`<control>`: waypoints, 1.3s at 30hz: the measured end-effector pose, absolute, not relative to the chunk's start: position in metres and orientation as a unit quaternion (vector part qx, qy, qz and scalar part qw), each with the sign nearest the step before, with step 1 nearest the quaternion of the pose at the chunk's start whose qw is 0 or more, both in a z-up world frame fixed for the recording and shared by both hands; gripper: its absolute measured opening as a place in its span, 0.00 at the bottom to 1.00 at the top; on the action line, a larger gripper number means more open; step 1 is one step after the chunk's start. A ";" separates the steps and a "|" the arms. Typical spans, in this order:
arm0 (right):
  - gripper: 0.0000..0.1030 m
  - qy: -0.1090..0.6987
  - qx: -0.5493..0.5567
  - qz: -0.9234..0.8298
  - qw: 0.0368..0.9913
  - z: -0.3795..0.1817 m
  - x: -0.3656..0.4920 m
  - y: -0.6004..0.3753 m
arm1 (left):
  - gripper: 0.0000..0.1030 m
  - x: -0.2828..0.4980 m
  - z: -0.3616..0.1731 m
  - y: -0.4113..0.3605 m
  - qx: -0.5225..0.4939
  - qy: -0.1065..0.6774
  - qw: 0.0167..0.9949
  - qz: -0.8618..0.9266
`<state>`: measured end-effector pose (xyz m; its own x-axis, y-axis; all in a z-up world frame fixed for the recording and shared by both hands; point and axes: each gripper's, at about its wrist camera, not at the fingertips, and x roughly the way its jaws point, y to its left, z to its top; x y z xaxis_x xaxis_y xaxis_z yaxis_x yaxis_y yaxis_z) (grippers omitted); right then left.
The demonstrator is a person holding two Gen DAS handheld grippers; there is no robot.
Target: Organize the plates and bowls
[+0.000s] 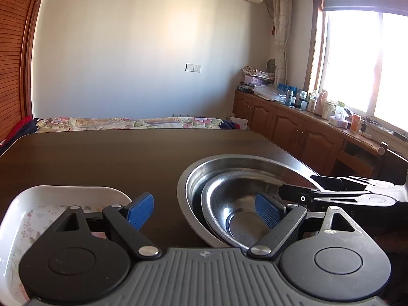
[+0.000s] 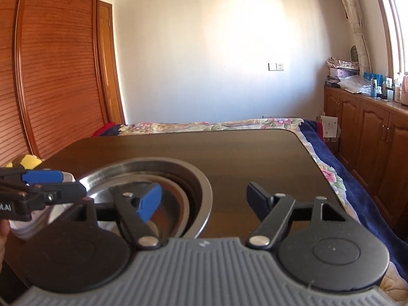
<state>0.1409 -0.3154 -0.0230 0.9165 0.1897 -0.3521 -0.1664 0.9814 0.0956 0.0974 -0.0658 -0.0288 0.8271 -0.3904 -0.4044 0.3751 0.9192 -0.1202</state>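
Left gripper [image 1: 204, 210] open, fingers [image 1: 140, 211] spread wide, nothing between, pitched slightly down. Right gripper [image 2: 206, 202] likewise open, nothing gripped, tilted slightly down. Side by side, near each other. Sliver of hand [image 2: 3, 239] at left edge, right wrist view.

White letters "AI" partly cut off, on left hand-held gripper [image 2: 42, 178]

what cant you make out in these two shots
- White dish, left wrist view: near part hidden by the left gripper.
- Steel bowls, right wrist view: how many are nested is unclear; the right gripper covers the near side.
- Yellow thing, right wrist view: mostly hidden behind the table edge.
- Items on the cabinet: too small to identify.
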 end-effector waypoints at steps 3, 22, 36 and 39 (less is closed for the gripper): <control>0.73 0.187 0.029 0.091 0.978 -0.029 0.141 -0.315 | 0.78 0.097 -0.030 -0.068 -0.017 0.217 0.955 -0.201; 0.72 0.181 0.034 0.096 0.978 -0.027 0.135 -0.316 | 0.49 0.097 -0.041 -0.074 -0.016 0.229 0.952 -0.201; 0.33 0.194 0.069 0.127 0.970 -0.033 0.134 -0.316 | 0.32 0.087 -0.030 -0.069 -0.020 0.211 0.957 -0.201; 0.31 0.186 0.084 0.131 0.970 -0.032 0.131 -0.319 | 0.32 0.084 -0.020 -0.064 -0.031 0.207 0.957 -0.203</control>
<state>0.1308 -0.3194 -0.0318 0.8966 0.2860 -0.3381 -0.2240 0.9515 0.2109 0.0844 -0.0635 -0.0199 0.8323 -0.4011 -0.3826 0.3755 0.9157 -0.1430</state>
